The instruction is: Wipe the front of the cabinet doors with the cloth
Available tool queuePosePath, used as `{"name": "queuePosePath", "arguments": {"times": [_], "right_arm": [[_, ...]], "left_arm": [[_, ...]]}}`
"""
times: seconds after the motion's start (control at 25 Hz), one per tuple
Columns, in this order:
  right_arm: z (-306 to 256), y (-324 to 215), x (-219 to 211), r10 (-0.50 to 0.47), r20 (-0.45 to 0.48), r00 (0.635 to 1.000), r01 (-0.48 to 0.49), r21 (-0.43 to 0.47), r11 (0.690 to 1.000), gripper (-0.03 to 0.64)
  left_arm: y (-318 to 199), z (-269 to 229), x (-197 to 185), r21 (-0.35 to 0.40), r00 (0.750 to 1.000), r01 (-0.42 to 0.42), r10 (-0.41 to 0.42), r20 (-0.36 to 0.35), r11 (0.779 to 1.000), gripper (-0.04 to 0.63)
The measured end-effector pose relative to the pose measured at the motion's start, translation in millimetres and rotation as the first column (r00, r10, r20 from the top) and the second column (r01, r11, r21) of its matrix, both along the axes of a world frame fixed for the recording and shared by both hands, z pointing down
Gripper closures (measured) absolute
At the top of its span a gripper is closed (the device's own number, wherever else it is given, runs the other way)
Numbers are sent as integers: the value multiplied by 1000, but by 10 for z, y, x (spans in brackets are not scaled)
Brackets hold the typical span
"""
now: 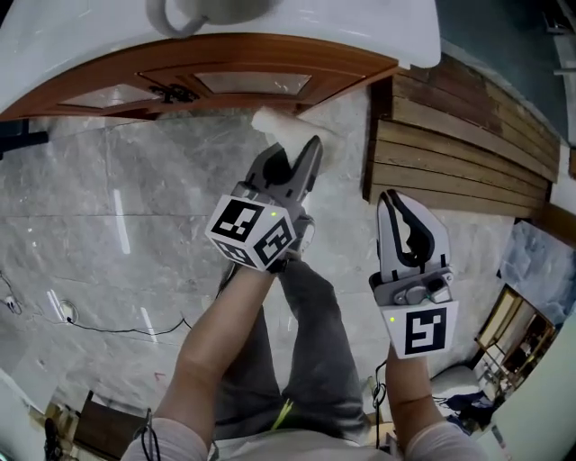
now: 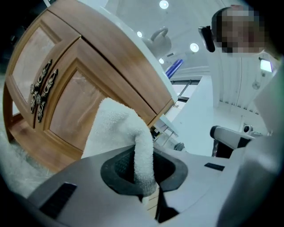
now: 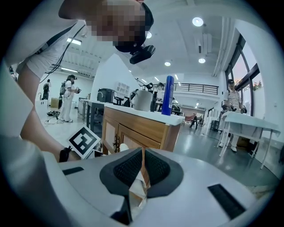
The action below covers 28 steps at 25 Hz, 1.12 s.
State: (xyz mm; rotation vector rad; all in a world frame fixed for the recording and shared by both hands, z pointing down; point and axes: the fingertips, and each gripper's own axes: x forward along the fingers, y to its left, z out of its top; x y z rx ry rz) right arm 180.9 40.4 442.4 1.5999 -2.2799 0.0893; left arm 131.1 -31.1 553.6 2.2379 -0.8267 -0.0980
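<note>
The wooden cabinet (image 1: 225, 67) has two panelled doors with ornate dark handles (image 2: 42, 91), under a white countertop (image 1: 360, 27). My left gripper (image 1: 301, 155) is shut on a white terry cloth (image 1: 281, 129), which bulges out ahead of the jaws (image 2: 116, 131). The cloth sits just in front of the lower right part of the right door (image 2: 84, 102); I cannot tell whether it touches. My right gripper (image 1: 402, 205) hangs to the right, away from the cabinet, shut with nothing in it (image 3: 143, 162). It looks toward the cabinet's corner (image 3: 146, 128).
A white jug (image 1: 193, 13) and a blue bottle (image 3: 168, 95) stand on the countertop. Dark wooden slats (image 1: 468, 135) lie right of the cabinet. The floor is grey marble (image 1: 126, 207), with a thin cable (image 1: 108, 329). People stand far behind (image 3: 69, 97).
</note>
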Motion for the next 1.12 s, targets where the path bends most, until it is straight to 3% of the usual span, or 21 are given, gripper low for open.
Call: {"name": "queuePosePath", "arguments": {"times": [0.24, 0.52, 1.12], "right_arm": [[-766, -22, -156, -41, 14, 999, 41, 24, 999, 572], [-1291, -116, -270, -75, 9, 997, 74, 14, 997, 572], [-2697, -226, -889, -150, 83, 985, 146, 60, 988, 572]], "left_arm": [[219, -776, -132, -13, 1000, 3, -3, 4, 1000, 543], [175, -1568, -340, 3, 1000, 31, -31, -3, 1000, 543], [82, -3346, -794, 123, 998, 70, -70, -7, 990, 543]]}}
